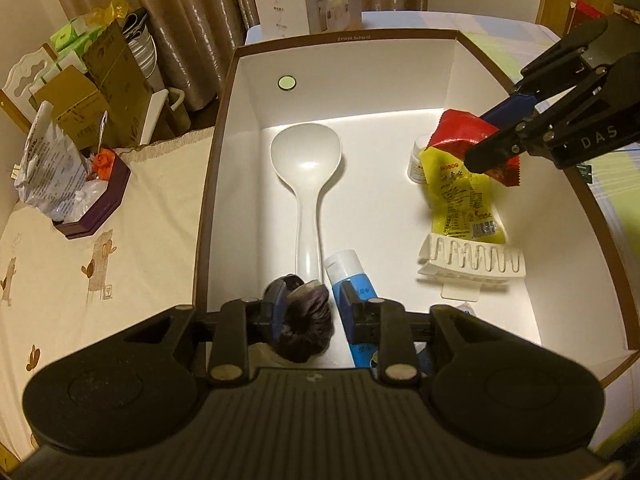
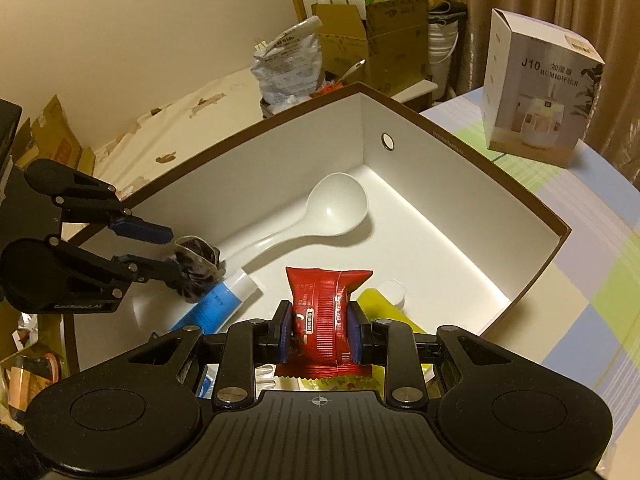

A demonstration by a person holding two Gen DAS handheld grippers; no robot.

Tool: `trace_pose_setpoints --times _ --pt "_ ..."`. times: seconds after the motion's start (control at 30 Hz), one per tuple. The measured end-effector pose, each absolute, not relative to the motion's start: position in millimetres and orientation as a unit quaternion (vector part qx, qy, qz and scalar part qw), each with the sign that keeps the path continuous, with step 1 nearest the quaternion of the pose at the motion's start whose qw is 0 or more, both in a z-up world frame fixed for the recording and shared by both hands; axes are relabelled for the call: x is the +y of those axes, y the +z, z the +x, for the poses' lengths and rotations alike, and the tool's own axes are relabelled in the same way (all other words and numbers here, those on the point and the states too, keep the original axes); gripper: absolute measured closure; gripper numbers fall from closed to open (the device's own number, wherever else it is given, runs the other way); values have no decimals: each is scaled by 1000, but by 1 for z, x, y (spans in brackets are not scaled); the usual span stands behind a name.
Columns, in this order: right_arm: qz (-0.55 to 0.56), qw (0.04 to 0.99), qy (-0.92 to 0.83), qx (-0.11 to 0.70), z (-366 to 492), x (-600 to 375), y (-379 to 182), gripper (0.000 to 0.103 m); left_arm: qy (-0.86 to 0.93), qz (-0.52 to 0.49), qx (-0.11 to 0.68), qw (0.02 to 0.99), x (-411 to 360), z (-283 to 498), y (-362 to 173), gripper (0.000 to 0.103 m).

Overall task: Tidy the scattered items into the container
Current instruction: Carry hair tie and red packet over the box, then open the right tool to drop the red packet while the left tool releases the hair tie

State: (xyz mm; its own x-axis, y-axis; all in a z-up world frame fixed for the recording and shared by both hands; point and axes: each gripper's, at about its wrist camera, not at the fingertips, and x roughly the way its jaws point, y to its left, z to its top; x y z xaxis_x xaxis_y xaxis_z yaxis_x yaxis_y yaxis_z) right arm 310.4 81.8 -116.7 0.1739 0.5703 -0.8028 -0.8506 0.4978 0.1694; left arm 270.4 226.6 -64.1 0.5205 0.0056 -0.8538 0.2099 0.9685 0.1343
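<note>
A white box with a brown rim holds a white rice spoon, a blue-and-white tube, a yellow packet, a white hair claw and a small white bottle. My left gripper hangs low over the box's near corner. A dark scrunchie sits between its parted fingers, leaning on one and clear of the other. My right gripper is shut on a red snack packet above the yellow packet.
A humidifier carton stands on the checked cloth behind the box. On the cream sheet to the left lies a purple tray with bags. Cardboard boxes and curtains close off the back.
</note>
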Motion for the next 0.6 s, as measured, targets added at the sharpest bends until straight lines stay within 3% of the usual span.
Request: trace_pose_setpoints --times 0.6 --pt "-171 741 479 438 316 90 -128 72 -51 106 494 861 227 275 -68 70"
